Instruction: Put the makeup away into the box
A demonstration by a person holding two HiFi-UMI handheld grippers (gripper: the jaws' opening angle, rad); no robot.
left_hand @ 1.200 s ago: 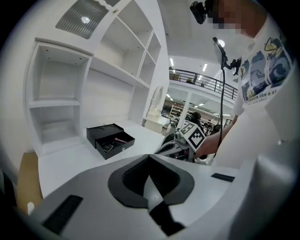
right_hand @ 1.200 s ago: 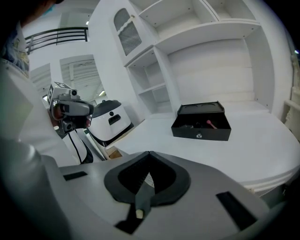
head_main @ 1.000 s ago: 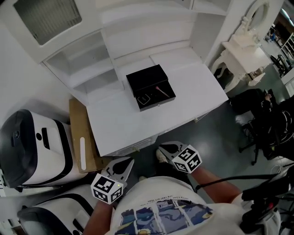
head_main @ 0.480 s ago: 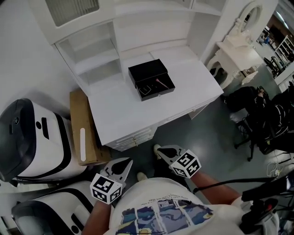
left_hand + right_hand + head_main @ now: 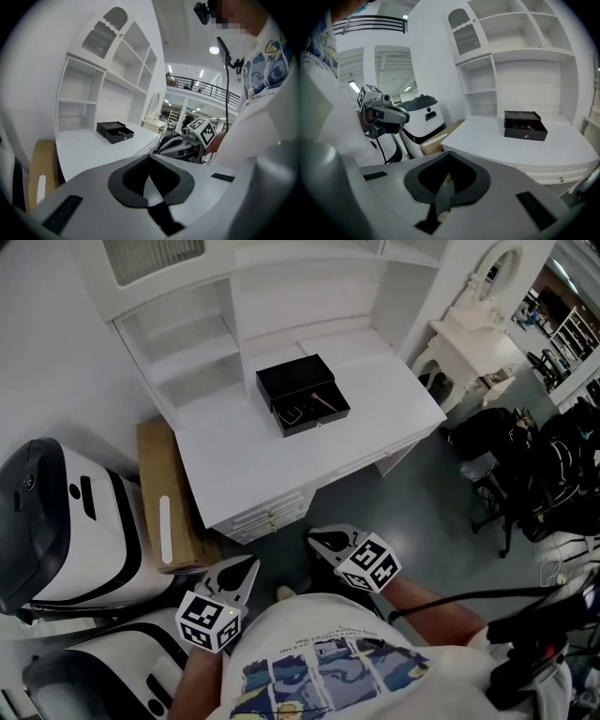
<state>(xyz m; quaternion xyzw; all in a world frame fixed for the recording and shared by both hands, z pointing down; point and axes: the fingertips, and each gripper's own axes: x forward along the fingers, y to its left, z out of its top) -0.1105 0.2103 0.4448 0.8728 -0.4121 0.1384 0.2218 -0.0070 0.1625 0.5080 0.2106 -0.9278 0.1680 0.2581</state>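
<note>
**White desk (image 5: 281,474) with shelf hutch (image 5: 187,343) on dark grey floor (image 5: 427,502).**
Cardboard carton (image 5: 161,479) just beside the desk's left side; white-and-black machines (image 5: 66,521) further left; white dressing table (image 5: 469,334) with oval mirror (image 5: 503,268) to the right.

No wording can be read; the faint line on the person's shirt (image 5: 323,637) is illegible.

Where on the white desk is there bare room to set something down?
Bare: the wide strip between the black box and the near edge of the desk, plus patches left and right of the box. Tight only behind the box, against the shelf unit.
</note>
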